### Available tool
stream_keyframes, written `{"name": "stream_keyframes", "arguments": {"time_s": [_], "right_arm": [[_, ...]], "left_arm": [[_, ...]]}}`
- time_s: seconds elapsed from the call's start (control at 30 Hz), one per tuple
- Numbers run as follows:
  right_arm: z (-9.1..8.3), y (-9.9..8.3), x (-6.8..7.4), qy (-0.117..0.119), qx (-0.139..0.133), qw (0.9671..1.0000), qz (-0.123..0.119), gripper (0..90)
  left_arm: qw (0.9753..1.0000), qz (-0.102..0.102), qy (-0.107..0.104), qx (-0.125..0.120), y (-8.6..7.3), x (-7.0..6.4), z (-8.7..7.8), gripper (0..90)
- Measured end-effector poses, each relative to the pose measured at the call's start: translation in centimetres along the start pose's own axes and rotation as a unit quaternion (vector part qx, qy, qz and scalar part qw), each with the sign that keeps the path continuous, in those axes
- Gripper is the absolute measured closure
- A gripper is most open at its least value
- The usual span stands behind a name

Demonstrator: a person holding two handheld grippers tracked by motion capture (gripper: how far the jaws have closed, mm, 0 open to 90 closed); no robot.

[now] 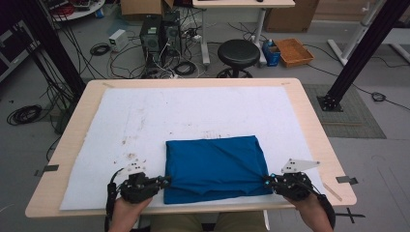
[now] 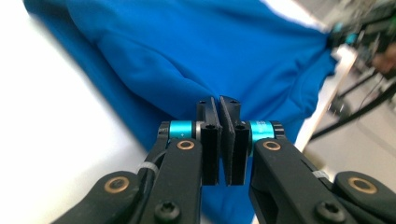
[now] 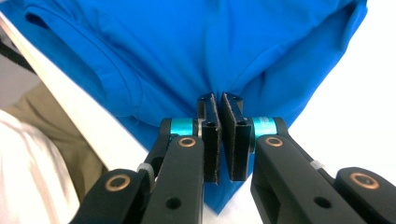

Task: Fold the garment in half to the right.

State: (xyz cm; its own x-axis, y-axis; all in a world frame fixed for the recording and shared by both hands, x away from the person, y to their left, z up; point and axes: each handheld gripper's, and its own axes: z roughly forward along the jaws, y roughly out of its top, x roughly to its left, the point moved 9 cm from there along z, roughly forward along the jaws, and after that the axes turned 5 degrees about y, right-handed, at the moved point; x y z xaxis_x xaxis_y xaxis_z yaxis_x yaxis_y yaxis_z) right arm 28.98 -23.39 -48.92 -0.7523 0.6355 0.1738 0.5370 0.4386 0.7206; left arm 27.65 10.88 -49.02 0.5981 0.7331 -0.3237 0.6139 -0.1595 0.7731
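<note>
A blue cloth (image 1: 215, 166), folded into a rough rectangle, lies on the near half of the white mat (image 1: 145, 121). My left gripper (image 1: 168, 181) is at the cloth's near left edge, and its jaws are shut on a pinch of the fabric. In the left gripper view the gripper (image 2: 219, 100) bites a fold of the cloth (image 2: 210, 46). My right gripper (image 1: 266, 180) is at the near right edge, likewise shut on the fabric. In the right gripper view the gripper (image 3: 219, 97) pinches the cloth (image 3: 210, 42), which puckers toward the tips.
The mat covers a wooden table (image 1: 309, 111), and both hands sit close to its front edge. Beyond the table stand a black stool (image 1: 238, 53), computer towers (image 1: 159, 34), cables and an orange tray (image 1: 293, 51). Black frame posts (image 1: 358, 53) flank the table.
</note>
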Motion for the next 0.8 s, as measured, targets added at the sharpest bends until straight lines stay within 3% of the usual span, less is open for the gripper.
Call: {"name": "stream_keyframes", "arguments": {"time_s": [0.1,0.13,0.23,0.33,0.43,0.53,0.6,0.67,0.77,0.8], "right_arm": [[0.3,-0.9,0.5,0.005,0.034,0.9994,0.003,85.0],[0.3,-1.1,0.6,0.003,0.036,0.9994,0.001,80.7],[-0.3,-0.2,0.0,-0.003,-0.002,0.9997,0.023,61.8],[-0.8,0.9,-1.7,-0.032,-0.037,0.9974,0.053,56.0],[0.0,1.6,-2.6,-0.052,-0.037,0.9962,0.059,54.3],[1.4,2.9,-4.1,-0.094,-0.039,0.9936,0.049,43.3],[2.4,4.0,-5.4,-0.114,-0.039,0.9914,0.050,37.9],[3.3,5.6,-6.9,-0.135,-0.048,0.9883,0.053,35.3],[5.2,7.2,-9.0,-0.144,-0.050,0.9853,0.077,30.3],[6.2,7.5,-9.9,-0.149,-0.037,0.9838,0.093,30.4]], "left_arm": [[0.9995,0.018,0.010,0.024,-0.9,-0.2,0.5,86.6],[0.9994,0.019,0.012,0.025,-0.9,-0.2,0.5,85.6],[0.9994,0.021,0.028,0.006,0.0,0.0,0.5,61.6],[0.9973,0.034,0.059,-0.028,1.7,0.6,0.1,51.7],[0.9944,0.030,0.089,-0.049,3.7,1.9,0.3,47.5],[0.9914,0.014,0.115,-0.061,5.7,3.8,1.3,45.1],[0.9880,0.004,0.139,-0.067,6.9,5.4,2.3,44.4],[0.9837,-0.005,0.169,-0.061,7.7,7.1,3.6,44.0],[0.9804,-0.022,0.192,-0.040,8.2,9.1,5.5,44.0],[0.9796,-0.024,0.197,-0.027,8.1,9.7,6.1,43.5]]}}
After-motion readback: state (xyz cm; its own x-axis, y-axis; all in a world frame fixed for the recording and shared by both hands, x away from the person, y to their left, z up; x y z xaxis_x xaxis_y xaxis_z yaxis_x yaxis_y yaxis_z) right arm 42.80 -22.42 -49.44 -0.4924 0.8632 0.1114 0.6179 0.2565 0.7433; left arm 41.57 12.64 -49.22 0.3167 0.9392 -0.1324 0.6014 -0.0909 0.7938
